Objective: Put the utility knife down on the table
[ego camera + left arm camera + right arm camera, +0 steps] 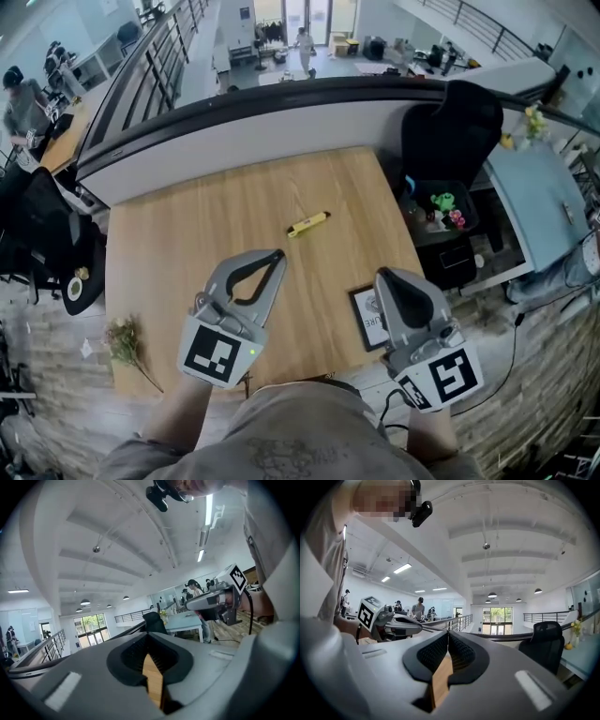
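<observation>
Yellow utility knife (pixel 307 224) lies central on table (pixel 187 244), clear of edges; both hand-held grippers (pixel 277 254) (pixel 385 276) closed, empty.

One table (pixel 216 216), one yellow utility knife (pixel 307 224), one framed card (pixel 368 319), one dried flower sprig (pixel 125 345) — and two sets of tongs, the left tongs (pixel 278 253) and the right tongs (pixel 384 275).
</observation>
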A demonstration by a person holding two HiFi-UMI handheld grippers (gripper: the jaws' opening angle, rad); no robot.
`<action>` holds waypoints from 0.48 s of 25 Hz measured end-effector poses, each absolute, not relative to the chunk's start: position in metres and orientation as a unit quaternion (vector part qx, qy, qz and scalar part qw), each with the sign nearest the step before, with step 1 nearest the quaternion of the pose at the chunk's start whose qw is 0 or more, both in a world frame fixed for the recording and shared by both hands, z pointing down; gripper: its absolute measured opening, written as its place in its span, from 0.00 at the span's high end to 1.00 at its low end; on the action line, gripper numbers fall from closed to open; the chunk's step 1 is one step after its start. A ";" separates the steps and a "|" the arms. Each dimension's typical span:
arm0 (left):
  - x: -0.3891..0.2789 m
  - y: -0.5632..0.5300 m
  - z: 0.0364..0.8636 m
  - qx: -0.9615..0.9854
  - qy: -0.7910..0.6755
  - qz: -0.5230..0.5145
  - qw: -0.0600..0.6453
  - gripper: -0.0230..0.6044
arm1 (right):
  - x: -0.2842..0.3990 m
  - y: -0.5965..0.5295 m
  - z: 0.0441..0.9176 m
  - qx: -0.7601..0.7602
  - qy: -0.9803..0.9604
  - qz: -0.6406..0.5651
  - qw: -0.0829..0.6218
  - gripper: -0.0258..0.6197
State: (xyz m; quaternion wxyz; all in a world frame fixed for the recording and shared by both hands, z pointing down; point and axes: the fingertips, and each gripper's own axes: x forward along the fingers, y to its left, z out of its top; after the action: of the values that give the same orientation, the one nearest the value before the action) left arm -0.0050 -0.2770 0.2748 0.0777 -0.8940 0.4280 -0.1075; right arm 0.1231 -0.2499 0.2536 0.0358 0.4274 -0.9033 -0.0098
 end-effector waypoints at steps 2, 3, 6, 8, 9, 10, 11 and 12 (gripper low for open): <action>-0.009 -0.271 0.279 -0.891 0.435 -0.108 0.070 0.96 | 0.119 -0.244 0.262 0.419 -0.907 0.001 0.038 0.94; -0.012 -0.269 0.282 -0.890 0.438 -0.107 0.065 0.96 | 0.116 -0.241 0.265 0.417 -0.908 0.008 0.034 0.94; -0.013 -0.264 0.291 -0.890 0.441 -0.104 0.049 0.96 | 0.107 -0.234 0.273 0.407 -0.912 0.027 0.030 0.94; -0.013 -0.261 0.297 -0.892 0.441 -0.098 0.035 0.96 | 0.101 -0.232 0.281 0.400 -0.915 0.037 0.038 0.94; -0.013 -0.260 0.299 -0.892 0.440 -0.095 0.029 0.96 | 0.099 -0.231 0.284 0.397 -0.916 0.040 0.042 0.94; -0.014 -0.259 0.299 -0.893 0.440 -0.093 0.025 0.96 | 0.097 -0.230 0.286 0.395 -0.917 0.042 0.045 0.94; -0.016 -0.258 0.299 -0.893 0.440 -0.093 0.023 0.96 | 0.096 -0.229 0.288 0.394 -0.917 0.043 0.047 0.94; -0.016 -0.257 0.298 -0.893 0.439 -0.094 0.025 0.96 | 0.096 -0.229 0.288 0.394 -0.917 0.043 0.047 0.94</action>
State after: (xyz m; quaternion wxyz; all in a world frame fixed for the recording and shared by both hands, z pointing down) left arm -0.0161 -0.2571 0.2982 0.0251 -0.8931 0.4393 -0.0937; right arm 0.0957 -0.2287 0.2878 0.0465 0.3945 -0.9167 0.0433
